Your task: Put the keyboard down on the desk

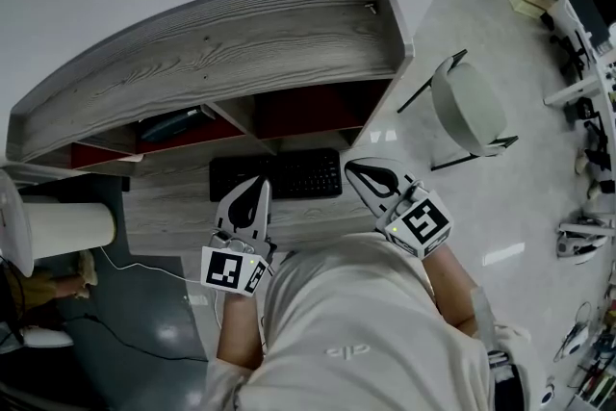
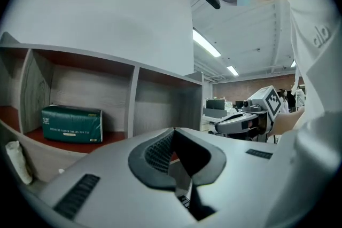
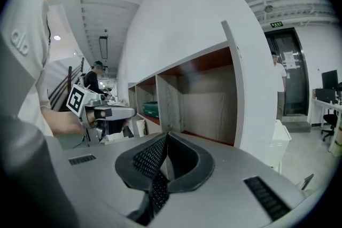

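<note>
**Left tongs point(image 1: 256, 184) and right tongs point(image 1: 354, 168) empty; keyboard point(image 1: 289, 174) on bench point(image 1: 164, 212)**

Head view: keyboard lies mid-frame, tongs at its ends.
Left gripper view: left tongs point(image 2: 173, 133) closed on nothing.
Right gripper view: right tongs point(image 3: 164, 139) likewise.
Placing looks done; next, withdraw.

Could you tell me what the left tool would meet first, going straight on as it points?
Most likely the shelf back panel, one compartment right of the green pack; depth unclear.

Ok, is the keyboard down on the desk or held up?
Down: keyboard lies flat on the desk; left claw and right claw shut, empty.
</note>
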`<state>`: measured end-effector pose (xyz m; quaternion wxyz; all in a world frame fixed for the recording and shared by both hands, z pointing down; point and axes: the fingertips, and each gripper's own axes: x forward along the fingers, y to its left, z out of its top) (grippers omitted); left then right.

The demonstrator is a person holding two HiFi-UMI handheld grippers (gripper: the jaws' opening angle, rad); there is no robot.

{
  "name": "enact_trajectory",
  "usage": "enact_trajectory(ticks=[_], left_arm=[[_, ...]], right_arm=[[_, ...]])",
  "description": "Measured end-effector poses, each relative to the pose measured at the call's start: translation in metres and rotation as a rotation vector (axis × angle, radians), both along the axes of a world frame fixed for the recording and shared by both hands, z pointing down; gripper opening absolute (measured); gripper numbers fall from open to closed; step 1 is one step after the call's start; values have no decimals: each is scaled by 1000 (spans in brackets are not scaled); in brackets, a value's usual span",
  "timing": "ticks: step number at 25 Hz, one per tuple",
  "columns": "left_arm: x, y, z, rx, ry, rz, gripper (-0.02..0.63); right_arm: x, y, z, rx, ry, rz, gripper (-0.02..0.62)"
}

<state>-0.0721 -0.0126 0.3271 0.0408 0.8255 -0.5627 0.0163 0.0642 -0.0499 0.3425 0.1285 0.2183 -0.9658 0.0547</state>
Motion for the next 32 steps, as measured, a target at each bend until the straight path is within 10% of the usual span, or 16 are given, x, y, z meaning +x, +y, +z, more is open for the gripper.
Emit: enact_trajectory(ticks=[32], left_arm=[[45,10,2,-20,10,130,14]], right_arm=[[22,11,11,-12,10,86,29]])
